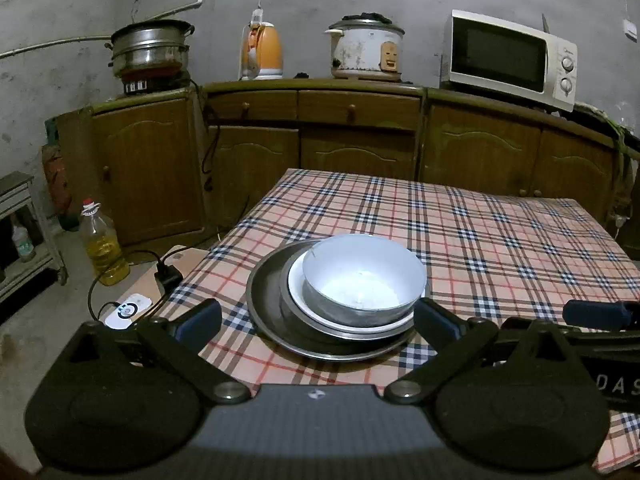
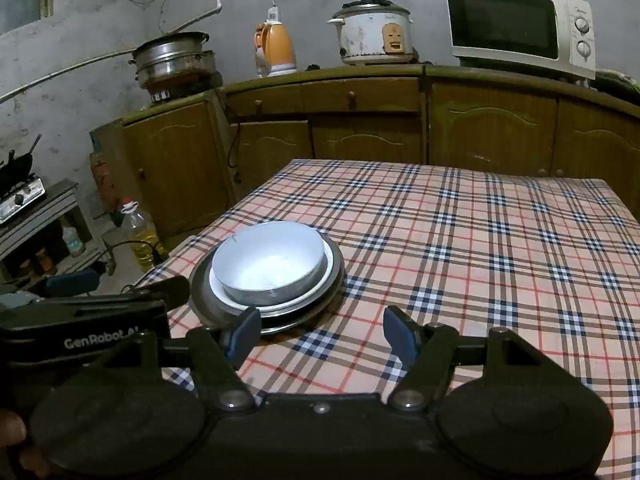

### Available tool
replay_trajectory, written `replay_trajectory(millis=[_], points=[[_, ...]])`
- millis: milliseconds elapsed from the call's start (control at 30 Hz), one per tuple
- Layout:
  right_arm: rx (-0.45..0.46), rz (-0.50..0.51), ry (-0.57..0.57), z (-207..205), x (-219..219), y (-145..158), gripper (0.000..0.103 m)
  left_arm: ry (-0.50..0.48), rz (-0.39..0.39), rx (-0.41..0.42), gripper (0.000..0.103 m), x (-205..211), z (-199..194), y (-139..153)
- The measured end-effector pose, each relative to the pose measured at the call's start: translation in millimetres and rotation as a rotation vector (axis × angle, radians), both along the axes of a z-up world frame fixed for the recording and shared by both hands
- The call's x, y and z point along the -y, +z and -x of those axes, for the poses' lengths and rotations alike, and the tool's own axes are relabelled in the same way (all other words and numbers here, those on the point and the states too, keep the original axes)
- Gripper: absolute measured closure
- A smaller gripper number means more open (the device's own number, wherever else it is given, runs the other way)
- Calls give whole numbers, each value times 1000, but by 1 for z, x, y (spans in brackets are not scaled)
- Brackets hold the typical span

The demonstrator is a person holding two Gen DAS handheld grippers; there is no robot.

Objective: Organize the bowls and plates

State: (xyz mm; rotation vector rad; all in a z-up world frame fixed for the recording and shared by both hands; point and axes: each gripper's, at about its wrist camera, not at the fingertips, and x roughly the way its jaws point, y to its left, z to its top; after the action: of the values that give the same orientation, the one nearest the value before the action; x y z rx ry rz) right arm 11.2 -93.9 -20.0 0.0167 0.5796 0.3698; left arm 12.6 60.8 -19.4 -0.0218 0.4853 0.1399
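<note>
A white bowl (image 1: 362,276) sits on a white plate (image 1: 298,284), which rests in nested metal plates (image 1: 260,304) on the plaid table (image 1: 480,240). My left gripper (image 1: 318,320) is open, its fingers either side of the stack's near edge, holding nothing. In the right wrist view the same bowl (image 2: 268,260), white plate (image 2: 329,264) and metal plates (image 2: 200,300) stand left of centre. My right gripper (image 2: 322,338) is open and empty, just right of the stack's near edge. The left gripper's body (image 2: 80,320) shows at the left.
Behind the table stands a wooden cabinet (image 1: 352,136) with a steamer pot (image 1: 150,46), orange kettle (image 1: 262,50), rice cooker (image 1: 366,48) and microwave (image 1: 512,58). An oil bottle (image 1: 102,244) and a cabled device (image 1: 128,310) sit on the floor at left.
</note>
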Motion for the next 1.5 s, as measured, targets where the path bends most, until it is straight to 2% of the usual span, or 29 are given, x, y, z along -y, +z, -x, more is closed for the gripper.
replay_trajectory(millis=[1500], points=[[29,-12,-13,3,0,3,22,-5,-21,58,1,4,6,5]])
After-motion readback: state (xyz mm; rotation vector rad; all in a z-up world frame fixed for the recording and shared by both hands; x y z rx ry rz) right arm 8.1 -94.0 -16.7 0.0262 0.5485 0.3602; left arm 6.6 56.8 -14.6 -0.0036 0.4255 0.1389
